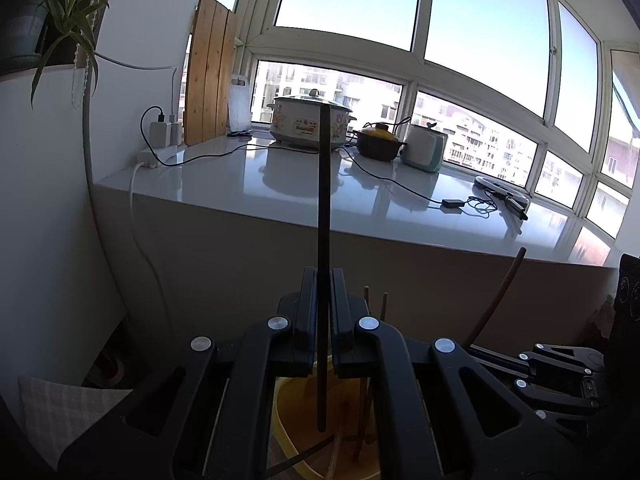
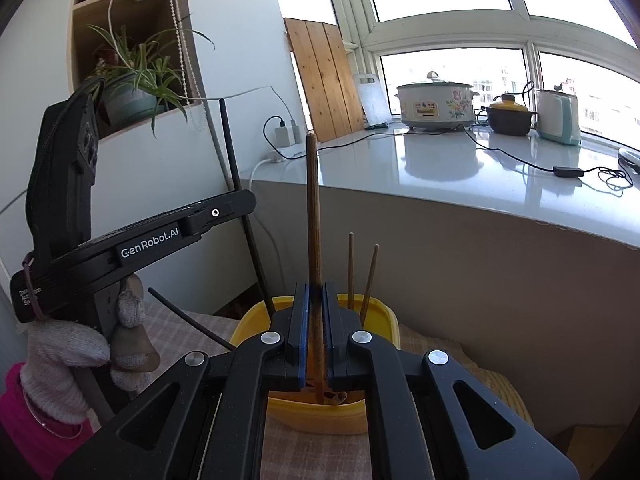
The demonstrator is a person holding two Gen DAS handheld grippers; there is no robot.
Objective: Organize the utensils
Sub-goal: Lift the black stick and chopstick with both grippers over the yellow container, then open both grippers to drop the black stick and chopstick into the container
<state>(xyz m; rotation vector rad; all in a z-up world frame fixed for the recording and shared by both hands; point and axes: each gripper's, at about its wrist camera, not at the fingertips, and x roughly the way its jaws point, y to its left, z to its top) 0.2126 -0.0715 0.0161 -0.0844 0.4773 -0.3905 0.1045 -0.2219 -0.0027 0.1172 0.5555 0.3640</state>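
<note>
In the left wrist view my left gripper (image 1: 323, 280) is shut on a black chopstick (image 1: 323, 200) that stands upright, its lower end over a yellow container (image 1: 286, 420). In the right wrist view my right gripper (image 2: 316, 292) is shut on a brown wooden chopstick (image 2: 313, 208), also upright, with its lower end reaching into the yellow container (image 2: 386, 314). Two thin brown chopsticks (image 2: 351, 268) stand in the container and another black chopstick (image 2: 188, 318) leans on its left rim. The left gripper (image 2: 246, 202), held by a gloved hand (image 2: 64, 344), is to the left.
The container sits on a checked cloth (image 2: 320, 444). Behind it runs a white counter (image 2: 440, 168) with a flowered cooker (image 2: 436, 104), a dark pot (image 2: 510, 118), a pale kettle (image 2: 558, 116), cables and a wooden board (image 2: 324, 80). A potted plant (image 2: 132, 92) stands on a shelf at the left.
</note>
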